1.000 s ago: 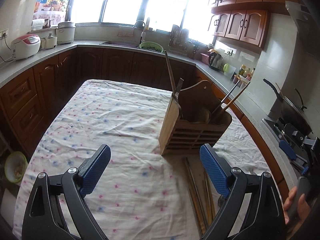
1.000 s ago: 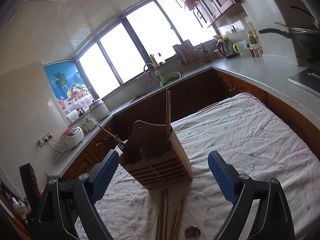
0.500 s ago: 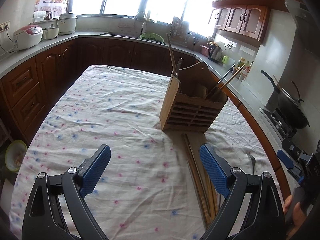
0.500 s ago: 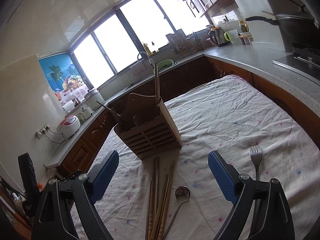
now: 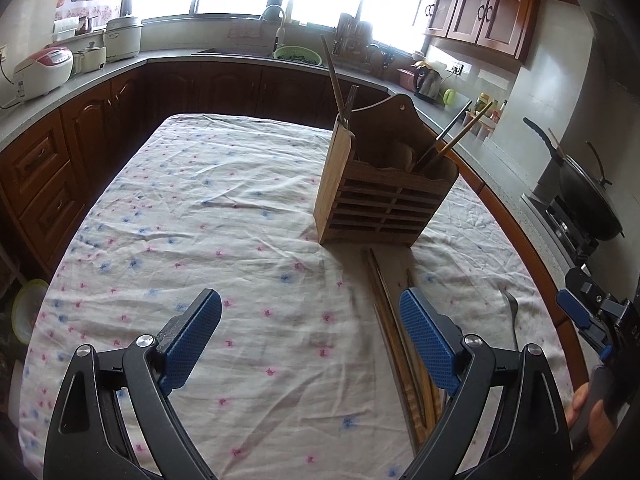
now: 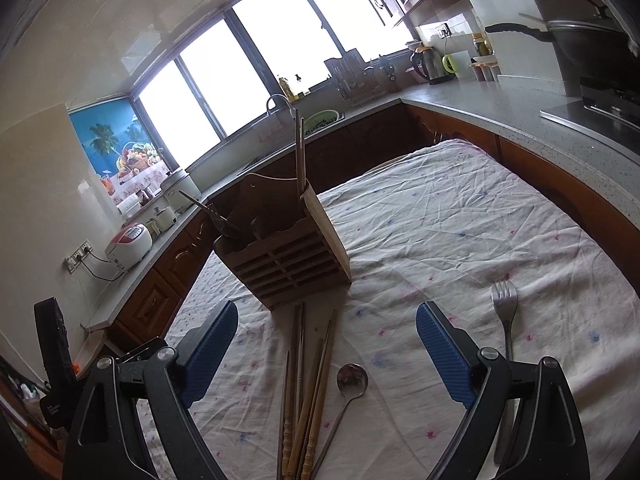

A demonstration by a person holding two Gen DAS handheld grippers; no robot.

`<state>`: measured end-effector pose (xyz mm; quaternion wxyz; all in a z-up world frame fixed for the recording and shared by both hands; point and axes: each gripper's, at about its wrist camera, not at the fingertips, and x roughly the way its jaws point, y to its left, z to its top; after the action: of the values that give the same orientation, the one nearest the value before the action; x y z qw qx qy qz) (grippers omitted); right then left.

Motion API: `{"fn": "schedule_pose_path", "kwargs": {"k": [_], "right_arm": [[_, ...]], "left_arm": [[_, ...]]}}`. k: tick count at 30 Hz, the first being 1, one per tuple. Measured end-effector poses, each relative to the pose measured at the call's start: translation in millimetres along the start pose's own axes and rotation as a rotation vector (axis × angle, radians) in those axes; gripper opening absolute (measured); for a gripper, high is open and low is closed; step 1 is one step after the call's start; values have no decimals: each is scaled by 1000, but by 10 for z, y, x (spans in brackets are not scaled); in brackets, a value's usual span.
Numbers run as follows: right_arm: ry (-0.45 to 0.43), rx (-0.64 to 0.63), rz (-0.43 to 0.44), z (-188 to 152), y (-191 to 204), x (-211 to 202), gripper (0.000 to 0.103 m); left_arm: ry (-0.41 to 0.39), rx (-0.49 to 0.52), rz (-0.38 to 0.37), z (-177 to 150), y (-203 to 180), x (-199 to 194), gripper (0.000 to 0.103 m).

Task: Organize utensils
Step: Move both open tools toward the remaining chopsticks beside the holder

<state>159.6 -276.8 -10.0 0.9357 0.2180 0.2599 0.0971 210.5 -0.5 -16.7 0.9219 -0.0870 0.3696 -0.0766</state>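
A wooden utensil holder (image 5: 380, 200) stands on the cloth-covered table (image 5: 200, 216), with chopsticks and a fork upright in it; it also shows in the right wrist view (image 6: 288, 256). Several loose chopsticks (image 6: 308, 384) lie in front of it, also seen in the left wrist view (image 5: 396, 336). A metal spoon (image 6: 348, 388) lies beside them and a metal fork (image 6: 505, 320) lies further right. My left gripper (image 5: 310, 344) is open and empty above the cloth. My right gripper (image 6: 326, 348) is open and empty above the chopsticks and spoon.
Kitchen counters with wooden cabinets (image 5: 48, 176) run round the table. A wok (image 5: 584, 196) sits on the stove at the right. A rice cooker (image 5: 40, 72) and a sink (image 5: 280, 48) are on the far counter. A green bowl (image 5: 28, 312) sits low at the left.
Both grippers have drawn back and tilted down from the holder. The loose chopsticks, spoon and fork have come into the right wrist view. Both grippers stay open.
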Motion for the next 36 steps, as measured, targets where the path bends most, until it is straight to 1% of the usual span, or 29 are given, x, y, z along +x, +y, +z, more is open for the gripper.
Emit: {"fn": "schedule_pose_path", "kwargs": {"k": [4, 8, 12, 15, 18, 21, 23, 25, 29, 30, 33, 34, 36], "right_arm": [[10, 16, -9, 0, -66, 48, 92], [15, 21, -18, 12, -109, 92, 92], [23, 27, -26, 26, -148, 144, 92], [27, 41, -33, 35, -198, 190, 92], [33, 53, -41, 42, -248, 245, 92], [43, 68, -42, 53, -294, 300, 92], [49, 74, -40, 60, -314, 324, 92], [49, 70, -38, 67, -310, 340, 92], [69, 56, -30, 56, -282, 436, 92], [78, 51, -27, 47, -271, 473, 92], [106, 21, -25, 9, -210, 588, 92], [119, 7, -25, -7, -179, 633, 90], [151, -26, -24, -45, -109, 742, 83]], "left_arm": [[57, 45, -13, -28, -133, 206, 93], [102, 100, -8, -86, -325, 443, 93], [142, 164, 28, -130, -513, 730, 93], [190, 201, 30, -164, -642, 943, 93], [230, 254, 51, -236, -790, 1119, 92], [268, 314, 90, -348, -887, 1253, 86], [261, 319, 83, -381, -857, 1241, 87], [259, 327, 92, -392, -778, 1194, 87], [265, 307, 107, -383, -481, 1084, 86], [272, 293, 109, -375, -387, 1062, 86], [283, 233, 82, -339, -106, 982, 86], [280, 214, 81, -329, -25, 951, 86], [276, 166, 69, -298, 128, 910, 86]]}}
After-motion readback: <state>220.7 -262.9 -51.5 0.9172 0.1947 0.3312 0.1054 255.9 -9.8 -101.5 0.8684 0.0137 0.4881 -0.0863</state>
